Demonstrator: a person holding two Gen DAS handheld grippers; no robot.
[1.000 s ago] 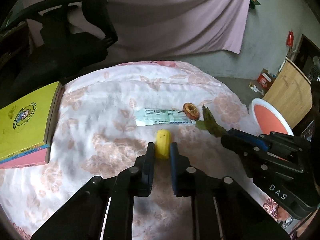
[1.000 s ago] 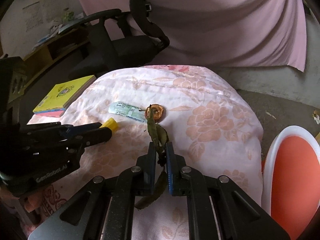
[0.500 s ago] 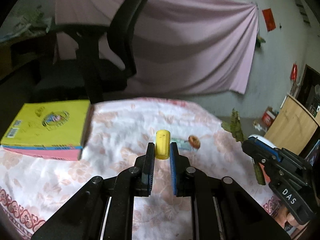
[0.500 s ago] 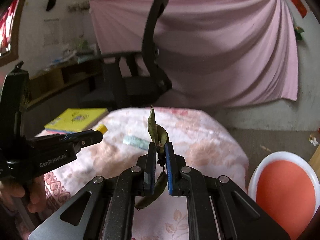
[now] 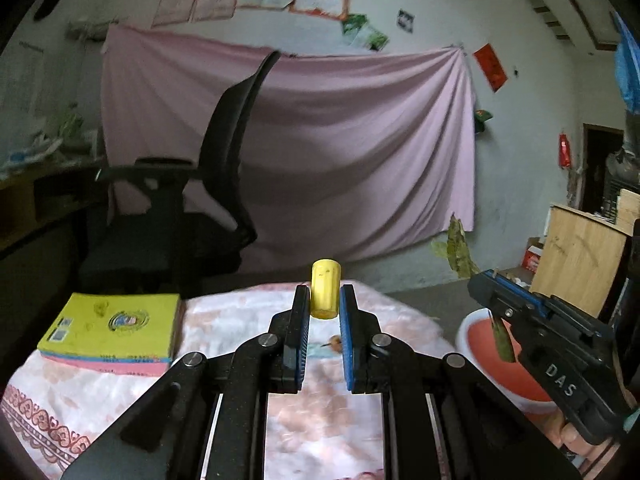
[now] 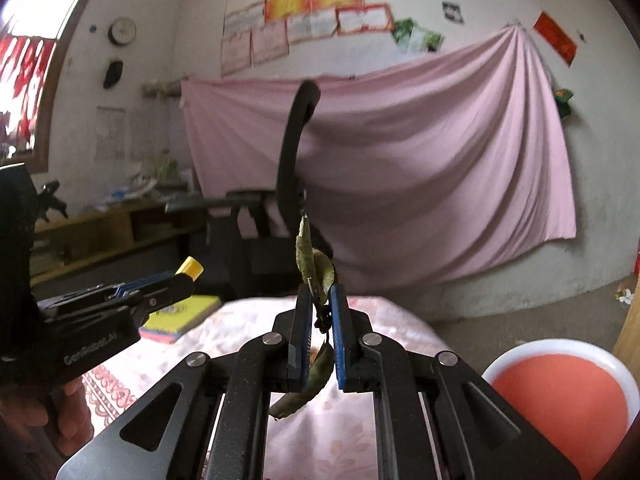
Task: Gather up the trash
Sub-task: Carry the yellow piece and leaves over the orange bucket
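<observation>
Yellow plastic shows between the pads of the left claw [image 5: 324, 312] — a small yellow cap [image 5: 325, 294], clamped and lifted clear of the flowered cloth [image 5: 224, 316] on the table. The right claw [image 6: 320, 312] is clenched on a dry green leaf [image 6: 313, 268], whose stem runs down between its pads and whose lower blade hangs below them. Two pieces of trash are thus in hand, neither dropped yet.

The likely goal is the white bin with the orange inside [image 6: 560, 396], low and to the right of the right claw, on the floor beside the table; the leaf looks near it, while the cap has farther to go. Left on the cloth, seen just below and beyond the left claw's pads, are a small round brownish scrap [image 5: 335, 343] and a pale wrapper [image 5: 320, 350] beside it, both blurred, so at least one more trip seems needed.

To the left of the left claw lies a yellow book [image 5: 114, 326] — no trash by the look of it. Beyond the table stand a black office chair [image 5: 192, 204] and a hanging pink sheet [image 5: 344, 152], well apart from both claws. Nothing blocks the way to the bin except that the two claws travel close together and could cross.
</observation>
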